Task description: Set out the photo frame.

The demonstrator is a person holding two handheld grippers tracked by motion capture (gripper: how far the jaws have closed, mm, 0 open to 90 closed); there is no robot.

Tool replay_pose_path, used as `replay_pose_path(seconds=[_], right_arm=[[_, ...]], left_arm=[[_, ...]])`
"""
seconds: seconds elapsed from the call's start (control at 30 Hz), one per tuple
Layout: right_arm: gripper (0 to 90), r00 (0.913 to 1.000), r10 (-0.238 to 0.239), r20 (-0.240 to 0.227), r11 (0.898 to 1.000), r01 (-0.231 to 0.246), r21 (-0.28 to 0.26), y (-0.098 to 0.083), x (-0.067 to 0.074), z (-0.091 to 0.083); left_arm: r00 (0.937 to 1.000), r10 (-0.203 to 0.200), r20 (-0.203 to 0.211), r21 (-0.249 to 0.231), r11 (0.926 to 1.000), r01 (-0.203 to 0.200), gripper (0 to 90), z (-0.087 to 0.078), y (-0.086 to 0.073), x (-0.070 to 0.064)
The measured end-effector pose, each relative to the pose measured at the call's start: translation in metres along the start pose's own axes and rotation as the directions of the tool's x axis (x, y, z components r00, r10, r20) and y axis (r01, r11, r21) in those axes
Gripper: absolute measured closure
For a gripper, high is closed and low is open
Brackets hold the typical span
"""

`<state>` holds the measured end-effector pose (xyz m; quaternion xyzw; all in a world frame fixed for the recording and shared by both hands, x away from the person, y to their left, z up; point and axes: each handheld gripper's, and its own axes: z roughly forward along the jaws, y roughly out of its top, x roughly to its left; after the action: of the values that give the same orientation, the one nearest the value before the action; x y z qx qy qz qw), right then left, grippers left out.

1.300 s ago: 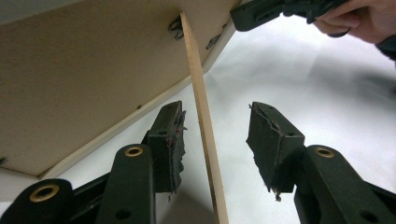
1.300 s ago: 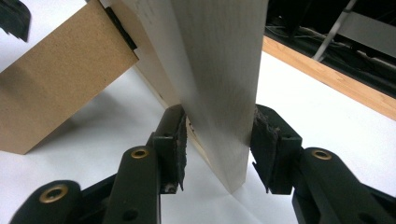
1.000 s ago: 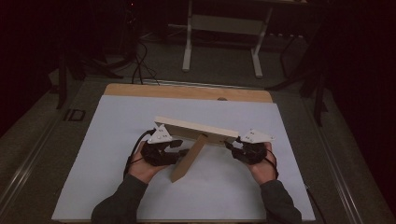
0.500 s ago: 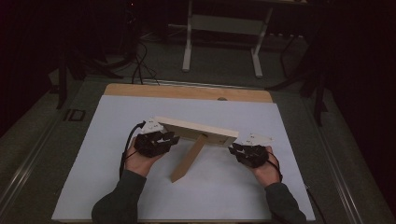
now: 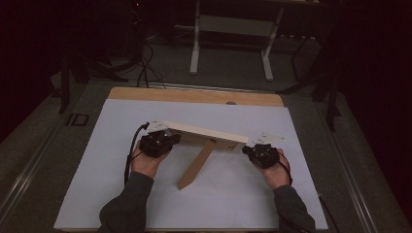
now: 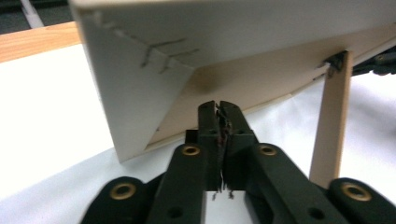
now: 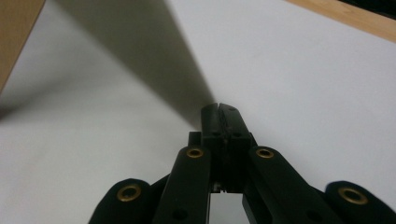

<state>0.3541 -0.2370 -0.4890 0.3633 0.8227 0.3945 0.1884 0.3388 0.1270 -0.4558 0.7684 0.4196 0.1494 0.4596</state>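
Beside the picture frame [image 5: 204, 136], both grippers [image 5: 160, 142] [image 5: 257, 152] have just pinched their jaws together on nothing; pull both away slowly so it stays standing.

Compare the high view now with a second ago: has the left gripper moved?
Yes. The left gripper has shifted slightly toward the table's far wooden edge. Its jaws have just been closing, with nothing between them.

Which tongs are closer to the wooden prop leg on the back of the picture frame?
Left. The left tongs sit at the frame's left end, nearer the prop leg. The right tongs are at the frame's right end, slightly farther off.
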Motion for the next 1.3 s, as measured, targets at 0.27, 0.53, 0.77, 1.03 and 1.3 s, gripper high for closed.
replay_pose_path(seconds=[0.27, 0.53, 0.77, 1.03, 1.3], right_arm=[[89.8, 0.9929, 0.097, -0.069, 0.992, -0.102, -0.070, 0.012, -0.012, 0.001], [89.8, 0.9786, 0.155, -0.136, 0.982, -0.167, -0.088, 0.017, -0.019, 0.009], [89.7, 0.9775, 0.149, -0.150, 0.983, -0.163, -0.085, 0.019, -0.017, 0.011], [89.7, 0.9770, 0.145, -0.156, 0.984, -0.160, -0.084, 0.018, -0.015, 0.010], [89.7, 0.9768, 0.144, -0.158, 0.984, -0.159, -0.085, 0.018, -0.014, 0.010]], left_arm=[[0.9998, 0.006, -0.019, 0.030, 0.9995, -0.006, 90.0, 0.010, -0.001, 0.002], [0.9998, -0.001, -0.020, 0.034, 0.9994, 0.002, 90.0, 0.015, -0.001, 0.004], [0.9997, 0.001, -0.026, 0.048, 0.9988, 0.000, 90.0, 0.020, 0.003, 0.005], [0.9996, 0.009, -0.027, 0.062, 0.9981, -0.008, 90.0, 0.027, 0.009, 0.003], [0.9993, 0.032, -0.021, 0.059, 0.9978, -0.031, 90.0, 0.027, 0.017, -0.005]])
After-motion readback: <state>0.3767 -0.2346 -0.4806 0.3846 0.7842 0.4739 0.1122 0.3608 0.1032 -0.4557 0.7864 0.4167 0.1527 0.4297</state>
